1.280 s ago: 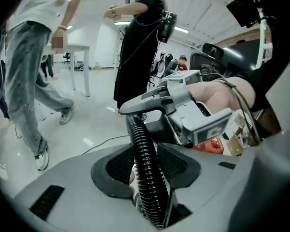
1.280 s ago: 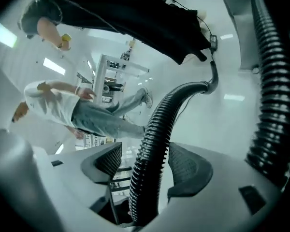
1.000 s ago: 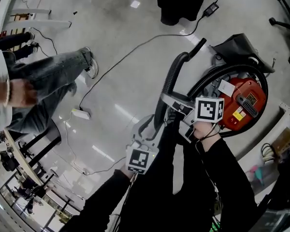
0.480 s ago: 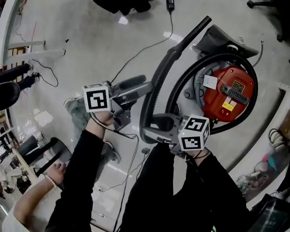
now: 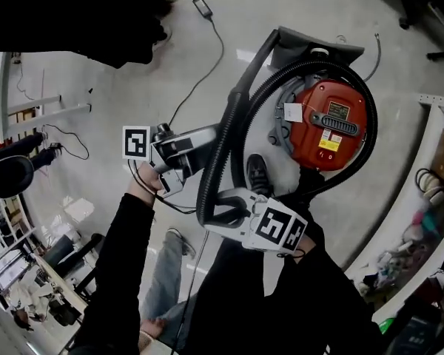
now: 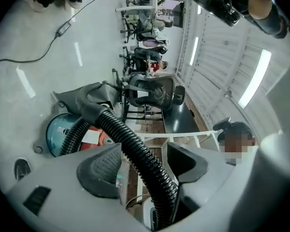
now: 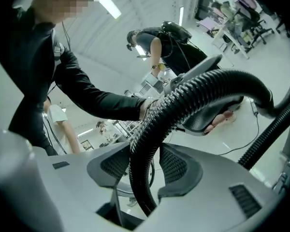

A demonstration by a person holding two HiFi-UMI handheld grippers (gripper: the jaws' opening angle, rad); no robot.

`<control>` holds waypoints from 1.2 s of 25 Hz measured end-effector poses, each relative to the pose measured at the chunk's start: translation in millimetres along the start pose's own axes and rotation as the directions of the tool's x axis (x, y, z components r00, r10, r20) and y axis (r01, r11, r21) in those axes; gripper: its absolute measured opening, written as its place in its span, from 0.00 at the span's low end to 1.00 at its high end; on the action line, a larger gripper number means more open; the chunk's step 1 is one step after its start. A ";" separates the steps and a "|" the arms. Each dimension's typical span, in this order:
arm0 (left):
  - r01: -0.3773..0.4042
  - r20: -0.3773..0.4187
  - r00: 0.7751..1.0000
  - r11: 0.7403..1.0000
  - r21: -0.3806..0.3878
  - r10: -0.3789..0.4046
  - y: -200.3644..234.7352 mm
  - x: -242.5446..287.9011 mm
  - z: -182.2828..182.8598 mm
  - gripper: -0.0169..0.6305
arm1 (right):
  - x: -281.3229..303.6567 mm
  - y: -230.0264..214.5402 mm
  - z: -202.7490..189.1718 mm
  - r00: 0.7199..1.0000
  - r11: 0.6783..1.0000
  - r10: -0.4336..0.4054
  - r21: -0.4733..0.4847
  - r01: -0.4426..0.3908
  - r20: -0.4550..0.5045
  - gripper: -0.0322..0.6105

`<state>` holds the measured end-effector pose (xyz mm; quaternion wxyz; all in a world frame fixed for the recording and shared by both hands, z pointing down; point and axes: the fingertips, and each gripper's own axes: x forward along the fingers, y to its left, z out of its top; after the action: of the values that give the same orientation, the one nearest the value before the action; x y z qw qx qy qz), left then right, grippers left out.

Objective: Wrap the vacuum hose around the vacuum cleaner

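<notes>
The red vacuum cleaner (image 5: 329,124) is seen on the floor (image 5: 133,95), and part of the black hose (image 5: 216,161) is already laid in a ring round its body. Since a second ago the rest of the hose has been lifted. It is now held up as a long bend beside the cleaner, with the grey nozzle (image 5: 311,46) at the far end, close by the cleaner. The left gripper (image 5: 211,137) has been taken from its low place and brought to a new spot higher along the hose. Its jaws have just been opened wide and then drawn in a little. The hose is seen running between them, but a thin gap is left by one pad, so nothing is squeezed there yet. The right gripper (image 5: 213,214) has been brought down to the bottom of the bend. Its jaws have been let out a tiny bit, yet the hose is pinched between both pads and is carried there. It is judged that one grip is being swapped for a fresh one, so that the loose part can be swung round the cleaner. Until the left jaws are closed, the bend could be dropped if the right grip is loosened.
</notes>
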<state>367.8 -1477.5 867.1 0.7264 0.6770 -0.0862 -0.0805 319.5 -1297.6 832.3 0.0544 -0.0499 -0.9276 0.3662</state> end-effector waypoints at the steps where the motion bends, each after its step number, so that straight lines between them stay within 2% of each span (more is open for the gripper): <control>1: 0.005 0.004 1.000 1.000 -0.005 -0.005 -2.7 -1.1 0.2 0.49 | -1.0 2.8 0.8 1.000 1.000 -0.004 -0.024 0.004 -0.010 0.33; 2: 0.012 0.008 1.000 1.000 -0.011 -0.012 -6.0 -2.1 0.4 0.54 | -1.8 5.3 1.1 1.000 0.999 -0.009 -0.045 0.008 -0.020 0.34; 4: 0.011 0.004 1.000 1.000 -0.019 -0.011 -9.7 -4.2 -1.9 0.56 | -2.2 10.0 -0.6 0.999 0.997 -0.010 -0.074 0.007 -0.038 0.35; 8: -0.047 -0.045 0.998 0.998 -0.039 0.045 4.8 -13.4 -20.3 0.64 | 6.9 24.0 -7.5 0.996 0.993 0.024 -0.111 -0.033 -0.081 0.35; 10: -0.001 -0.029 1.000 0.997 -0.071 -0.001 4.3 -21.7 -23.4 0.64 | 14.1 29.6 -11.6 0.994 0.992 0.044 -0.116 -0.056 -0.101 0.35; 12: 0.066 -0.041 0.997 0.996 -0.062 -0.068 -4.6 -21.7 -26.2 0.64 | 19.2 34.4 -16.2 0.990 0.987 0.062 -0.140 -0.080 -0.129 0.35; 15: 0.129 -0.120 0.984 0.991 -0.048 -0.134 -12.5 -3.4 -34.5 0.63 | 25.5 39.7 -25.8 0.979 0.973 0.059 -0.208 -0.100 -0.194 0.35; 17: 0.169 -0.182 0.968 0.984 -0.053 -0.175 -19.8 7.1 -47.1 0.56 | 28.6 45.0 -33.0 0.968 0.956 0.050 -0.269 -0.117 -0.246 0.35; 19: 0.202 -0.229 0.953 0.979 -0.016 -0.200 -35.3 16.1 -57.3 0.53 | 29.5 44.1 -36.3 0.964 0.944 0.017 -0.313 -0.104 -0.267 0.34; 20: 0.206 -0.249 0.949 0.978 0.027 -0.193 -45.0 22.1 -60.0 0.52 | 28.0 39.2 -35.2 0.968 0.950 -0.008 -0.305 -0.071 -0.250 0.34; 21: 0.198 -0.271 0.948 0.976 0.091 -0.167 -54.7 29.3 -62.1 0.51 | 24.3 31.7 -32.9 0.976 0.964 -0.035 -0.264 -0.023 -0.215 0.34; 22: 0.175 -0.297 0.947 0.969 0.171 -0.119 -62.9 37.4 -63.9 0.50 | 17.4 22.1 -30.9 0.983 0.981 -0.065 -0.189 0.032 -0.170 0.40; 23: 0.137 -0.323 0.945 0.955 0.263 -0.047 -67.7 45.8 -65.5 0.49 | 6.7 11.1 -30.4 0.987 0.992 -0.098 -0.092 0.086 -0.124 0.47; 24: 0.085 -0.345 0.937 0.930 0.359 0.048 -67.8 54.2 -66.1 0.48 | -8.4 -0.9 -32.2 0.987 0.990 -0.137 0.010 0.138 -0.080 0.51; 25: 0.024 -0.357 0.921 0.893 0.450 0.155 -62.4 62.4 -65.7 0.47 | -28.5 -13.9 -36.2 0.982 0.977 -0.183 0.105 0.186 -0.040 0.53; 26: -0.036 -0.359 0.896 0.847 0.530 0.263 -52.0 70.2 -64.7 0.46 | -53.5 -27.4 -41.6 0.972 0.954 -0.236 0.189 0.232 -0.003 0.53; 28: -0.123 -0.360 0.823 0.756 0.643 0.440 -22.6 84.6 -64.9 0.46 | -116.0 -54.2 -51.4 0.930 0.889 -0.361 0.328 0.320 0.070 0.53; 29: -0.150 -0.368 0.773 0.713 0.685 0.516 -5.8 90.2 -67.3 0.46 | -151.8 -67.2 -53.0 0.895 0.850 -0.433 0.379 0.366 0.106 0.53; 30: -0.168 -0.380 0.711 0.667 0.726 0.592 11.7 94.3 -71.6 0.46 | -189.5 -79.5 -51.4 0.850 0.810 -0.507 0.416 0.414 0.142 0.53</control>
<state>476.2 -1429.2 875.4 0.4366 0.8363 -0.0266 0.3307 509.8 -1345.9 911.8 0.0351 0.2352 -0.8247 0.5132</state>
